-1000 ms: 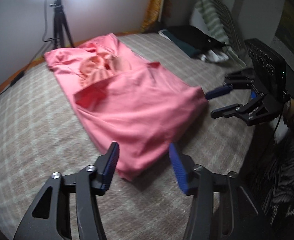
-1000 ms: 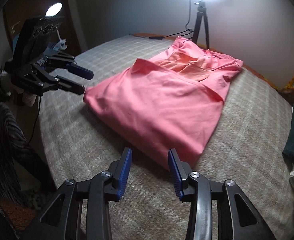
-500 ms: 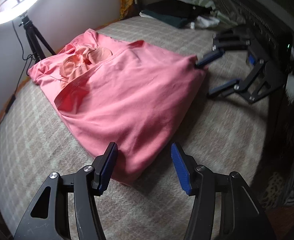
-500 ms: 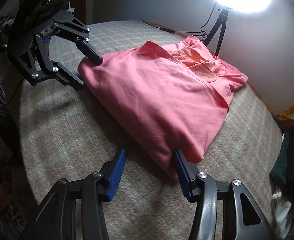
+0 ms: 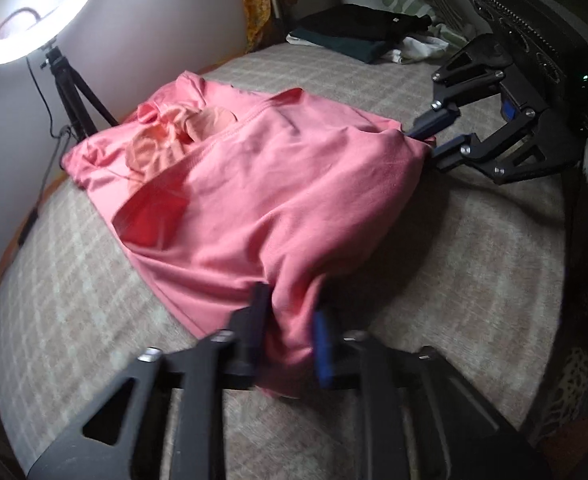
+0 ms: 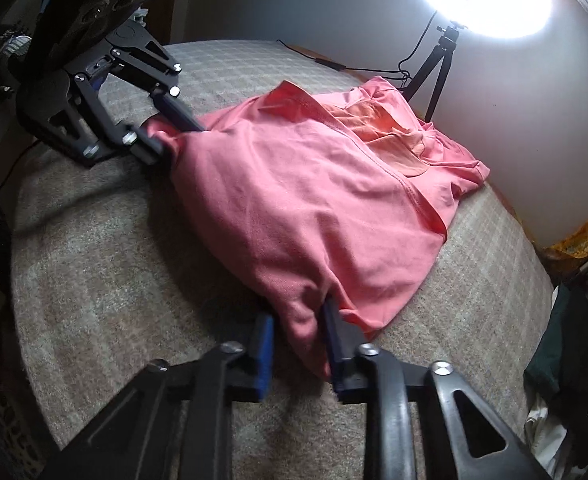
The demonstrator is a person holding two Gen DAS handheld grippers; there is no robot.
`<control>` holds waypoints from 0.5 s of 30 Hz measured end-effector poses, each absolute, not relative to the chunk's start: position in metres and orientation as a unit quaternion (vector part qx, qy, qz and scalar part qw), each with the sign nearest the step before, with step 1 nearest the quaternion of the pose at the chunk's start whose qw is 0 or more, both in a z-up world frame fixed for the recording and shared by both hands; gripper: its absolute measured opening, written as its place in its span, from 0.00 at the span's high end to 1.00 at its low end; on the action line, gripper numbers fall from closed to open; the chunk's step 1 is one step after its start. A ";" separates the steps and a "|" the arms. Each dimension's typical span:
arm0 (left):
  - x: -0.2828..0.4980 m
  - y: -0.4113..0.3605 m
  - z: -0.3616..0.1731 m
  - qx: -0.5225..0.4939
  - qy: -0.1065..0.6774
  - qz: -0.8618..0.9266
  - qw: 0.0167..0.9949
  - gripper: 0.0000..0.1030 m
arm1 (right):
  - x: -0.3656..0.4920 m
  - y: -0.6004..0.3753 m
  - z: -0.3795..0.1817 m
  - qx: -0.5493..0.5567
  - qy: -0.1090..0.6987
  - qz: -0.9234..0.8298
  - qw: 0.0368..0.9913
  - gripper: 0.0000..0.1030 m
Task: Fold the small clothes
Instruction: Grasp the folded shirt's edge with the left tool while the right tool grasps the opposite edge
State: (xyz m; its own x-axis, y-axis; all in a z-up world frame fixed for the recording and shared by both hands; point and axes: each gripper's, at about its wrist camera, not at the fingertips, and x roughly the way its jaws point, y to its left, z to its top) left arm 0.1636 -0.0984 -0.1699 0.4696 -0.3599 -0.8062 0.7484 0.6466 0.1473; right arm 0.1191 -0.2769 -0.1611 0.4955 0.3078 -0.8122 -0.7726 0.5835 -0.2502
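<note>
A pink garment (image 5: 262, 184) lies half folded on the checked bed cover (image 5: 473, 248). My left gripper (image 5: 290, 332) is closed around its near corner, with bunched cloth between the fingers. My right gripper (image 5: 427, 140) grips the other near corner at the right of the left wrist view. In the right wrist view the garment (image 6: 313, 192) spreads ahead; the right gripper (image 6: 297, 340) pinches a bunched corner, and the left gripper (image 6: 170, 132) holds the corner at the upper left. Both corners are lifted slightly off the cover.
A ring light on a tripod (image 5: 70, 88) stands beyond the bed; it also shows in the right wrist view (image 6: 441, 60). A pile of dark folded clothes (image 5: 357, 36) lies at the far end. The bed edge drops off near both grippers.
Both grippers moved forward onto the garment's near corners and closed on the cloth, which now bunches and lifts at each corner.
</note>
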 end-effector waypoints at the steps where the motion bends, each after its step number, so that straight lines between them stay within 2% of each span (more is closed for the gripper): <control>1: 0.165 -0.098 -0.168 0.244 0.382 -0.343 0.823 0.90 | 0.119 -0.274 -0.161 -0.320 0.370 0.328 0.808 0.93; 7: 0.166 -0.090 -0.152 0.205 0.383 -0.357 0.827 0.93 | 0.113 -0.275 -0.147 -0.322 0.360 0.331 0.810 0.96; 15: 0.144 -0.085 -0.131 0.210 0.370 -0.375 0.824 0.93 | 0.084 -0.276 -0.123 -0.347 0.351 0.343 0.799 0.97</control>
State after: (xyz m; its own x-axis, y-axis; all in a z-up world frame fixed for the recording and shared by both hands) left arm 0.1437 -0.0853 -0.1312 0.4446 -0.4628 -0.7669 0.7732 0.6305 0.0679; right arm 0.0843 -0.2757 -0.1225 0.5190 0.3046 -0.7987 -0.7915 0.5241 -0.3144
